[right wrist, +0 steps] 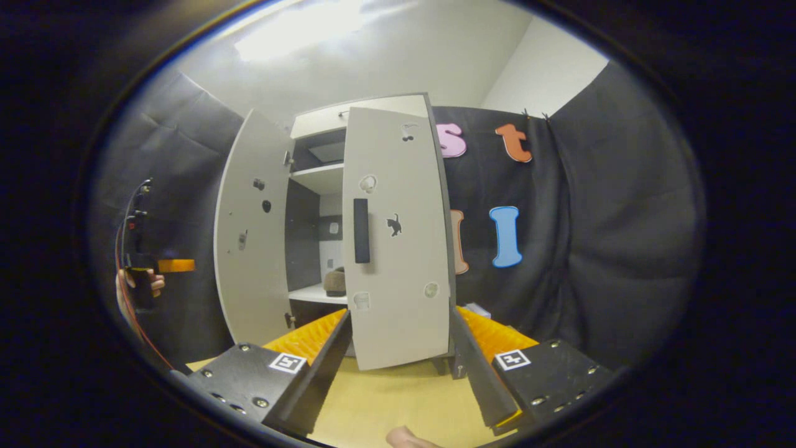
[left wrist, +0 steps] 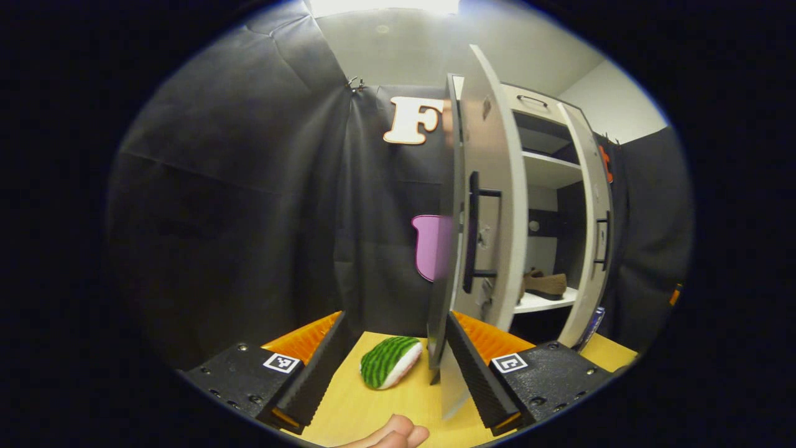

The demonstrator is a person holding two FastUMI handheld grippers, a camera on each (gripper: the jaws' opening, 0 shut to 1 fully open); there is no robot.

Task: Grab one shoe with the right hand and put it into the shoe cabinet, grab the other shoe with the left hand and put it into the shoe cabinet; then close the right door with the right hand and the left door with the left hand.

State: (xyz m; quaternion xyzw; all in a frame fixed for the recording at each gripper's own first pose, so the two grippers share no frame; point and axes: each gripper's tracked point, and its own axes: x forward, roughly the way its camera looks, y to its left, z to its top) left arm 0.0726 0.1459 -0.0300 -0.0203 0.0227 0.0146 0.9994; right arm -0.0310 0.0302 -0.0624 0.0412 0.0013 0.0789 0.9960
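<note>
The white shoe cabinet (right wrist: 317, 121) stands on the yellow table with both doors ajar. A brown shoe (left wrist: 546, 284) lies on its lower shelf, also visible as the brown shoe (right wrist: 336, 281) through the gap between the doors. In the left gripper view the left door (left wrist: 497, 186) stands nearly edge-on, its black handle (left wrist: 474, 230) facing me. My left gripper (left wrist: 395, 323) is open, and its right finger is close to that door's bottom corner. The right door (right wrist: 395, 236) faces my right gripper (right wrist: 401, 314), which is open just in front of the door's lower edge. Nothing is held.
A green-striped soft object (left wrist: 390, 361) lies on the yellow table (left wrist: 373, 404) between my left fingers. A hand holds the left gripper (right wrist: 146, 274) at the far left of the right gripper view. Black cloth walls surround the booth. The right door (left wrist: 594, 205) shows beyond the shelves.
</note>
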